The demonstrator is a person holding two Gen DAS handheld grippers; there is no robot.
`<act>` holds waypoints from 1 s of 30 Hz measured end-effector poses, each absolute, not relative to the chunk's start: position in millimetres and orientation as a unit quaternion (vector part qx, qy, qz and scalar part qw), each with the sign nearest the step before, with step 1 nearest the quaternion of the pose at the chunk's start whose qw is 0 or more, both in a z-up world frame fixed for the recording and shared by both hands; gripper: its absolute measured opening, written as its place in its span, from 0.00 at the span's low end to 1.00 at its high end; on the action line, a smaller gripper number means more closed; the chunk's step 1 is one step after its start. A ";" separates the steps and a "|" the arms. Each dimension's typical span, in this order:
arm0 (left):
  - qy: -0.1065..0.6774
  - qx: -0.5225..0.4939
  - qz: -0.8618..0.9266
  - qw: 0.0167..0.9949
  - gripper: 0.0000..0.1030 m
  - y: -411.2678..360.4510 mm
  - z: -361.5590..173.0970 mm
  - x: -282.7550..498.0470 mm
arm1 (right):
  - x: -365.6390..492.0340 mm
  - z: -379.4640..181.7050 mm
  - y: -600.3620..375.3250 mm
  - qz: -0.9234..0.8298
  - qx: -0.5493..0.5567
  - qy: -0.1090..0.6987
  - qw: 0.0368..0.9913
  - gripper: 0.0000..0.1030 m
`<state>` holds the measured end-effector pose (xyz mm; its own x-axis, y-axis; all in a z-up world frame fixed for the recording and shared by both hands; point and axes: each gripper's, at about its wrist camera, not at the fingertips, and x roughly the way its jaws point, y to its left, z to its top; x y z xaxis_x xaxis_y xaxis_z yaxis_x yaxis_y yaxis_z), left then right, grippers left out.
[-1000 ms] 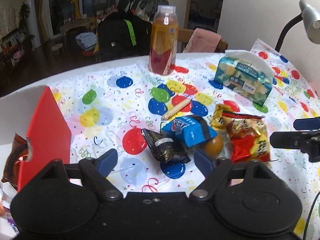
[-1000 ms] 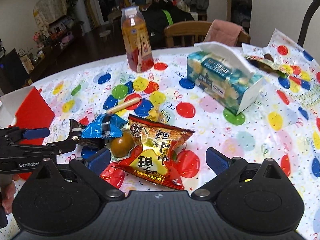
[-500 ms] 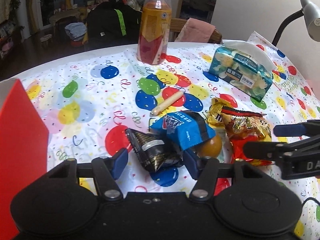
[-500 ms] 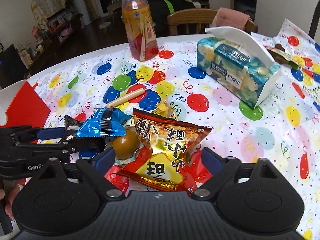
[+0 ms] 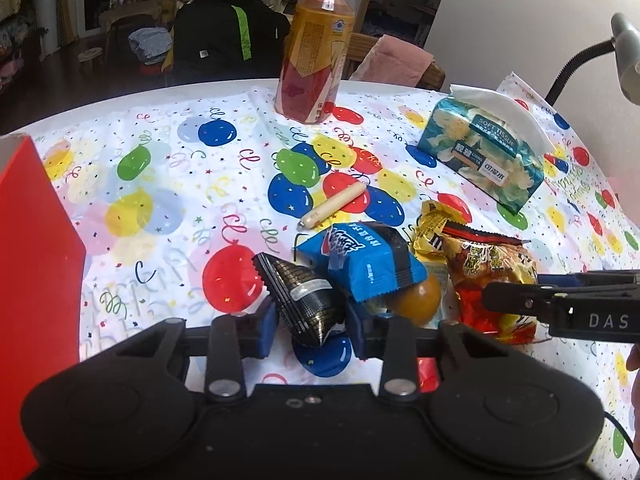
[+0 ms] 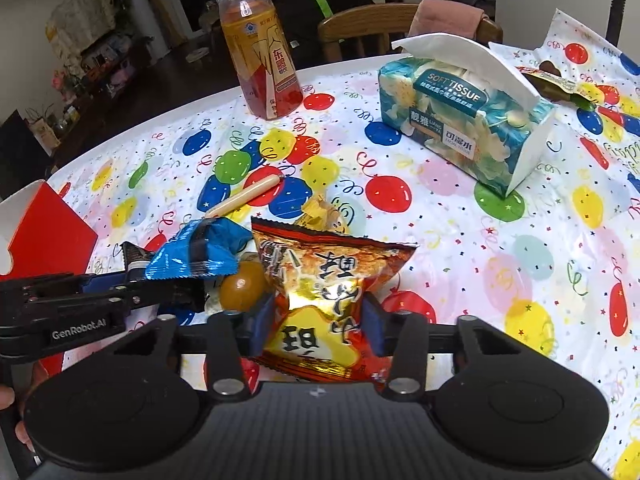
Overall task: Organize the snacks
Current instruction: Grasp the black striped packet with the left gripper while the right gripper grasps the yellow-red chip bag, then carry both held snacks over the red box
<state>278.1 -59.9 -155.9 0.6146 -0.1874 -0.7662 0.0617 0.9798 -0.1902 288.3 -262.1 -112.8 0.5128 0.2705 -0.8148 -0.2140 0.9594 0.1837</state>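
Observation:
A pile of snacks lies on the balloon-print tablecloth [image 5: 168, 184]. My left gripper [image 5: 312, 332] is shut on a black-and-gold packet [image 5: 304, 296] at the pile's left end. A blue packet [image 5: 360, 264] leans on it, with a brown round snack [image 5: 416, 300] beside it. My right gripper [image 6: 316, 328] is shut on the red-and-gold chip bag [image 6: 324, 280], whose lower half sits between the blue pads. A yellow wrapper [image 6: 324, 212] and a sausage stick [image 6: 244, 196] lie just behind. Each gripper shows side-on in the other's view.
A red box [image 5: 28, 280] stands at the left edge. Far across the table stand an orange drink bottle [image 5: 316, 52] and a tissue pack [image 5: 484, 156]. A lamp neck [image 5: 576, 64] rises at the right, and a wooden chair [image 6: 360, 28] stands behind the table.
Both grippers moved forward into the pile and narrowed from wide open. The left now clamps the black packet, the right the chip bag.

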 end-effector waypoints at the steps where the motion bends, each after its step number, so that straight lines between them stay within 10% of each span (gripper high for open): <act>1: 0.433 -0.073 -0.069 0.896 0.29 -59.1 -155.5 277.3 | 288.0 -112.6 -262.9 0.140 0.032 0.474 0.869 0.41; 30: 0.411 -0.065 -0.078 0.906 0.25 -41.3 -91.3 205.3 | 219.6 -42.9 -240.4 0.196 0.006 0.444 0.874 0.37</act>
